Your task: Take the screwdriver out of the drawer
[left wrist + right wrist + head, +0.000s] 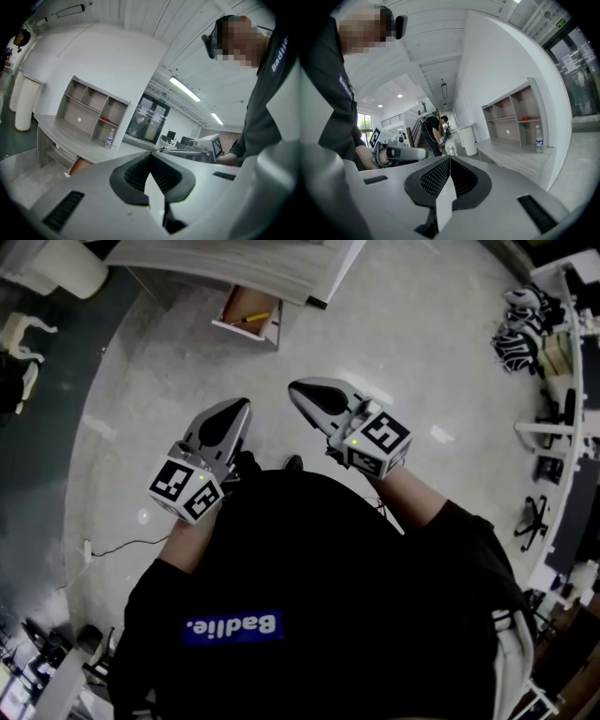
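Across the pale polished floor (403, 343), beneath the light grey wooden desk (225, 263), a small brown wooden drawer (229, 307) stands pulled open. The yellow-handled screwdriver (251, 319) lies inside it. Well apart from the drawer, a person in a black shirt holds both tools at chest height. The grey left gripper (234, 409) and the grey right gripper (302, 388) each have their jaws pressed together on nothing, tips pointing forward.

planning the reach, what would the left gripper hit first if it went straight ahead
Likely the desk, just right of the open drawer; nothing shows between, though depth is unclear.
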